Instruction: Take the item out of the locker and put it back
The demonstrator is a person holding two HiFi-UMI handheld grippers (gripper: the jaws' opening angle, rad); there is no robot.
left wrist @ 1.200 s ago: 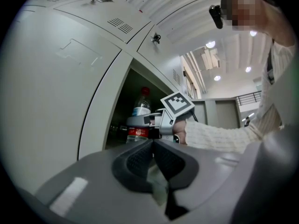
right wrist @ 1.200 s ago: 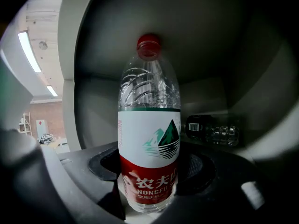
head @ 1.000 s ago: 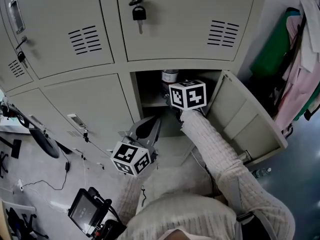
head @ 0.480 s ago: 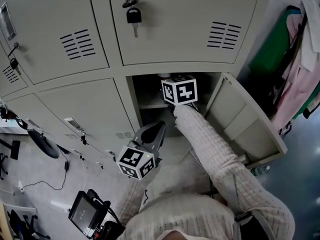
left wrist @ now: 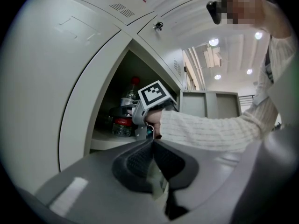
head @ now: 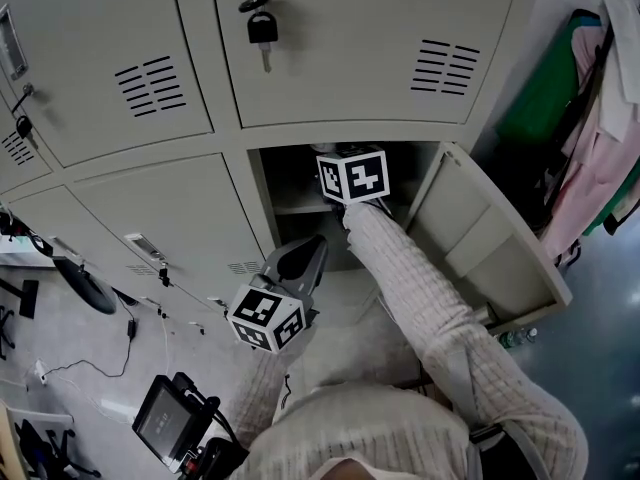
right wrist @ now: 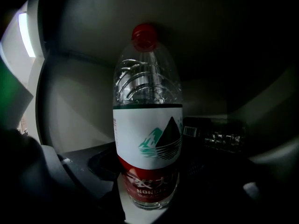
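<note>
Your right gripper (right wrist: 150, 171) is wide open inside the locker (head: 257, 183); the bottle (right wrist: 148, 125) stands upright on the shelf (left wrist: 105, 143), between the jaws, and I judge it is not yet pressed; centre it, close slowly on its middle, then lift a little before you pull out; the left gripper (left wrist: 152, 146) is outside, closed and empty.

The locker shelf (left wrist: 105, 141) is carrying an upright red-capped water bottle (right wrist: 147, 125), with a dark item (right wrist: 215, 136) lying just behind it.
</note>
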